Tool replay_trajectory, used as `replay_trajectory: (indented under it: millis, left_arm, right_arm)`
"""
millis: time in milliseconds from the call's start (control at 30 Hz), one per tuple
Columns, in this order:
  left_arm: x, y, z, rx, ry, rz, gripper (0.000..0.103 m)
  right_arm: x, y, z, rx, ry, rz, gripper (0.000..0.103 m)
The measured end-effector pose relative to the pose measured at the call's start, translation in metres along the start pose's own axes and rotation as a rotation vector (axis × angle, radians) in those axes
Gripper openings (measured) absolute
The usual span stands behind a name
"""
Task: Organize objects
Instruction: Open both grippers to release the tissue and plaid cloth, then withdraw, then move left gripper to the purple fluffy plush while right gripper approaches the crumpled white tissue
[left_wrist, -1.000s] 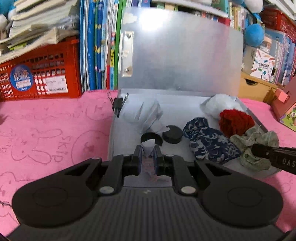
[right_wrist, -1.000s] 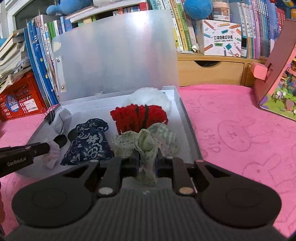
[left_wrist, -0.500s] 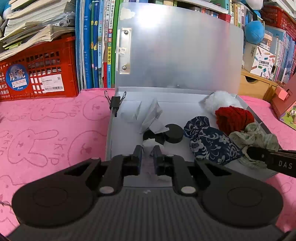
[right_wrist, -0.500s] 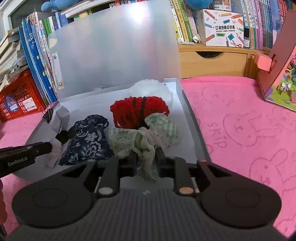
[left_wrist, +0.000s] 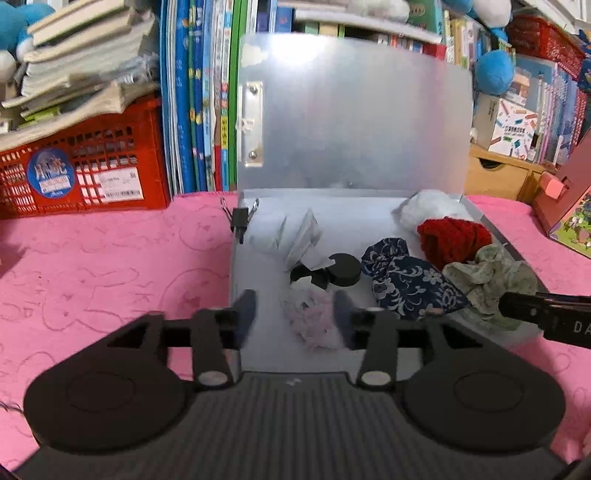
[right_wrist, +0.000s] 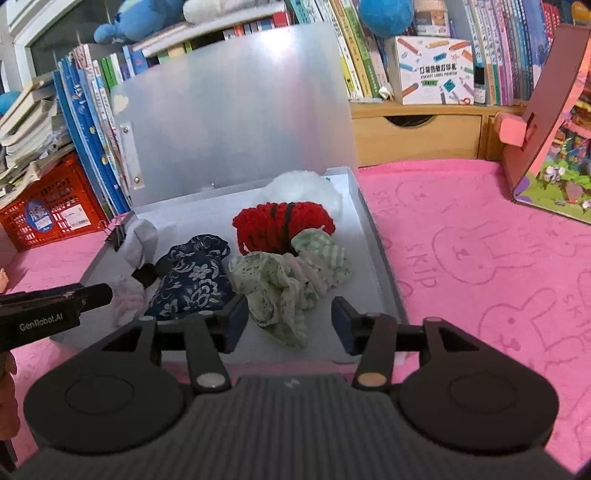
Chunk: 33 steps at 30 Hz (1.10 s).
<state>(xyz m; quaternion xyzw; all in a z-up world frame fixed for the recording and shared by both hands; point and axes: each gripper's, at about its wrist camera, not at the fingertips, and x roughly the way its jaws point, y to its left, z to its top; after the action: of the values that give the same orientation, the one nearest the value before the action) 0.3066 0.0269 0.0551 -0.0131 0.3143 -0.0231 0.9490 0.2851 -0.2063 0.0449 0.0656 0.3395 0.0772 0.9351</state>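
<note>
With both sets of jaws just opened and holding nothing, we see the pink scrunchie (left_wrist: 314, 325) between our left gripper's (left_wrist: 293, 319) jaws and the green scrunchie (right_wrist: 280, 295) between our right gripper's (right_wrist: 284, 325), both lying inside the box (right_wrist: 373, 236).

You work on a pink cloth (right_wrist: 480, 258) with rabbit drawings. Behind it you see upright books (left_wrist: 195, 92), a red crate (left_wrist: 85, 162) under stacked papers (left_wrist: 74, 74), a wooden drawer unit (right_wrist: 417, 133) and blue plush toys (right_wrist: 384, 14).
</note>
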Motion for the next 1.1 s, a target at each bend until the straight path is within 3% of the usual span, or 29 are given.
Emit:
replay_trajectory:
  millis: [67, 333, 667, 1100]
  left_arm:
    - [-0.011, -0.001, -0.001, 0.024, -0.019, -0.006, 0.065]
    - [-0.055, -0.013, -0.014, 0.125, -0.068, -0.014, 0.072]
    - [-0.106, -0.02, -0.041, 0.122, -0.091, -0.083, 0.078]
    - [-0.149, -0.024, -0.095, 0.103, -0.114, -0.135, 0.082]
  right_arm:
    - [-0.011, -0.002, -0.003, -0.002, -0.012, 0.001, 0.071]
    - [-0.052, -0.01, -0.017, -0.012, -0.048, 0.024, 0.08]
    - [-0.11, -0.027, -0.032, -0.091, -0.14, -0.009, 0.093]
    - [-0.139, -0.024, -0.094, -0.164, -0.161, -0.079, 0.096]
